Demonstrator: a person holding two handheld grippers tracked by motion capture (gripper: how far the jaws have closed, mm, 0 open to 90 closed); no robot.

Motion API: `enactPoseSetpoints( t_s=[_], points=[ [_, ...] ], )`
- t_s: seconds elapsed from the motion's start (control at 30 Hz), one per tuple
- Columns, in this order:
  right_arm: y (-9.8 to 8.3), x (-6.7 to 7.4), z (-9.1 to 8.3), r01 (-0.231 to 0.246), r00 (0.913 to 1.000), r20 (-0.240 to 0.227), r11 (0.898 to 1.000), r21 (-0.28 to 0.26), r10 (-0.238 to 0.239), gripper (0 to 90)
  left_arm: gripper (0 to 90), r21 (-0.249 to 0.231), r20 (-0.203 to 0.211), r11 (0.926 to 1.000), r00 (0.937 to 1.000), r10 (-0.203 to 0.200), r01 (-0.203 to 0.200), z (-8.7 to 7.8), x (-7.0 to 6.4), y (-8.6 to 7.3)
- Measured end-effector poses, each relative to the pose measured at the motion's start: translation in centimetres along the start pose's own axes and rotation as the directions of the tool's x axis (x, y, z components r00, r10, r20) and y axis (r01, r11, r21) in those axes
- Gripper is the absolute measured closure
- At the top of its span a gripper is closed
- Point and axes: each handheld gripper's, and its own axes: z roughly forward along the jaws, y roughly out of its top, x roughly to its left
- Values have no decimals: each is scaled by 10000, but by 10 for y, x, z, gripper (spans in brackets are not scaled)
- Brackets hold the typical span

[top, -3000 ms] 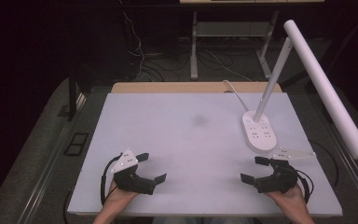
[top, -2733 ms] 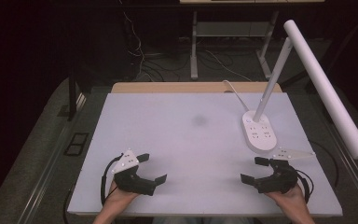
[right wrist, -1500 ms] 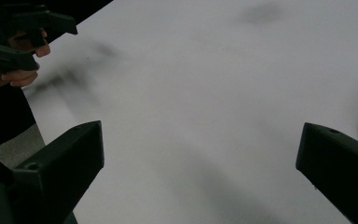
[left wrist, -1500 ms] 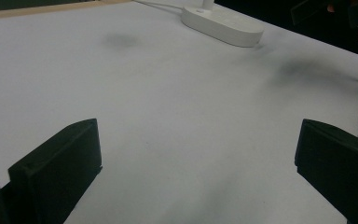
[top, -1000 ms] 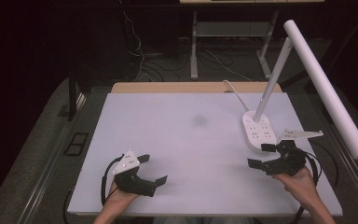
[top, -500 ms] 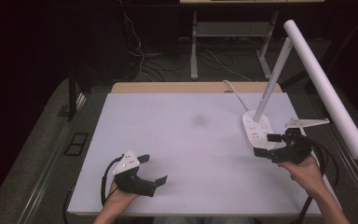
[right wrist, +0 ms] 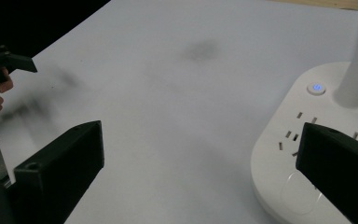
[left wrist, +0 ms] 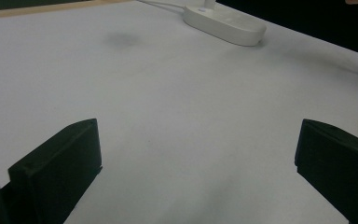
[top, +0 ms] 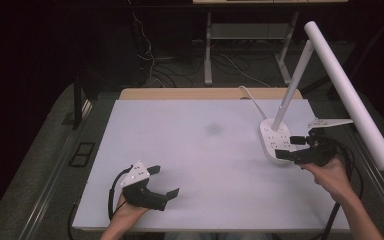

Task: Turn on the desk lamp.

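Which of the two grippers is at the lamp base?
The right gripper: its open fingers reach over the white lamp base. The left gripper rests open near the table's front edge.

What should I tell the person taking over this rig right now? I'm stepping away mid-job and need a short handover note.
Left hand-held gripper: open, holding nothing, low over the near-left of the white table.
Right hand-held gripper: open, holding nothing, at the near edge of the lamp base; whether it touches the base I cannot tell.
The white desk lamp stands at the table's right, its stem tilted up and right. A small blue light glows on the base.
Done: the approach to the base. Left: probably pressing or gripping something on it.
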Motion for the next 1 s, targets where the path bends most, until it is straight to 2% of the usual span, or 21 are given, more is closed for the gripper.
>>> enactPoseSetpoints(
  t_s=[1.0],
  points=[
    [21, -45, 7, -631, 9958, 668, 9980, 29, 627, 3, 0, 35, -28, 10000, 10000, 48, -48, -1, 2, 0]
  ],
)
